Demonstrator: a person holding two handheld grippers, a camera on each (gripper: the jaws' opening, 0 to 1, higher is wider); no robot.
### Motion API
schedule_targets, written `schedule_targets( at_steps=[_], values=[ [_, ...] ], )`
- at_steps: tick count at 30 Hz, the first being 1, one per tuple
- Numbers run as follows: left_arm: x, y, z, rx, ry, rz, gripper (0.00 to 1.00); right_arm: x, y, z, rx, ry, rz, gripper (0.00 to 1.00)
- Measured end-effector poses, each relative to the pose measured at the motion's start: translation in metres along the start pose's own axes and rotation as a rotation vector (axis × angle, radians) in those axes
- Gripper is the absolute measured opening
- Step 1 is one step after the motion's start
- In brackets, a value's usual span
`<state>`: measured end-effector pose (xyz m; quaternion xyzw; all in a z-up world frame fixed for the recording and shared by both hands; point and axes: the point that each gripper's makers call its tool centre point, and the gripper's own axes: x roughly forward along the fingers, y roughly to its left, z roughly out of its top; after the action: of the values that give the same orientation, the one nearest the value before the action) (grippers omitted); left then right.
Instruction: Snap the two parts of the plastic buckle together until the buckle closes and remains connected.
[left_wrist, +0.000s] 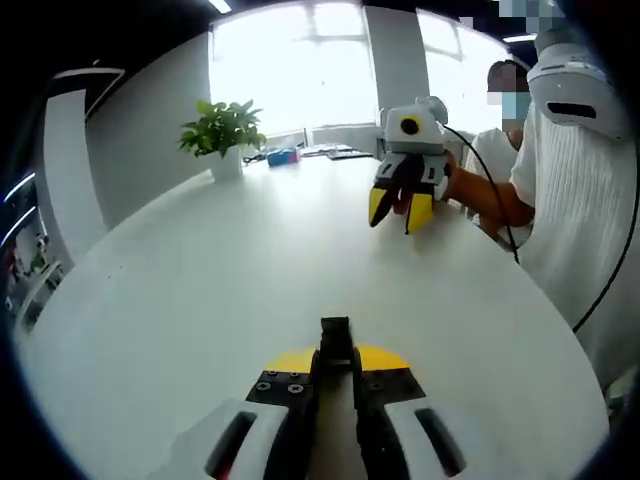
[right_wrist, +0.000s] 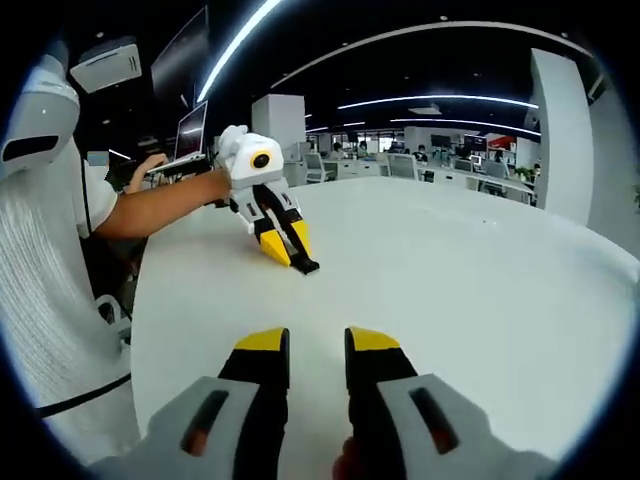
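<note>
A black buckle part (left_wrist: 336, 338) sticks out from between the yellow-tipped jaws of my left gripper (left_wrist: 336, 362), which is shut on it low over the white table (left_wrist: 200, 270). In the right gripper view the same gripper (right_wrist: 296, 255) points down at the table with the black part (right_wrist: 305, 266) at its tip. My right gripper (right_wrist: 317, 348) stands open with a bare gap between its yellow tips. From the left gripper view it (left_wrist: 399, 208) hangs above the table's far right side, jaws apart. I cannot make out a second buckle part.
A potted green plant (left_wrist: 222, 135) and small items (left_wrist: 283, 156) stand at the table's far edge by the window. A person in a white shirt (left_wrist: 580, 200) sits at the right edge. A laptop (right_wrist: 190, 135) is behind the person's arm.
</note>
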<state>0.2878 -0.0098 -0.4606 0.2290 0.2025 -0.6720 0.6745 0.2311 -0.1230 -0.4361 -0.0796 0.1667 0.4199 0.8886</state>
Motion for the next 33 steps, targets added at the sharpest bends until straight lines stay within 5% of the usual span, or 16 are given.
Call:
schedule_targets(
  at_steps=[33],
  values=[
    [0.005, 0.064, -0.002, -0.037, -0.049, 0.010, 0.11, -0.004, -0.009, -0.001, 0.014, -0.035, -0.033, 0.22]
  ],
)
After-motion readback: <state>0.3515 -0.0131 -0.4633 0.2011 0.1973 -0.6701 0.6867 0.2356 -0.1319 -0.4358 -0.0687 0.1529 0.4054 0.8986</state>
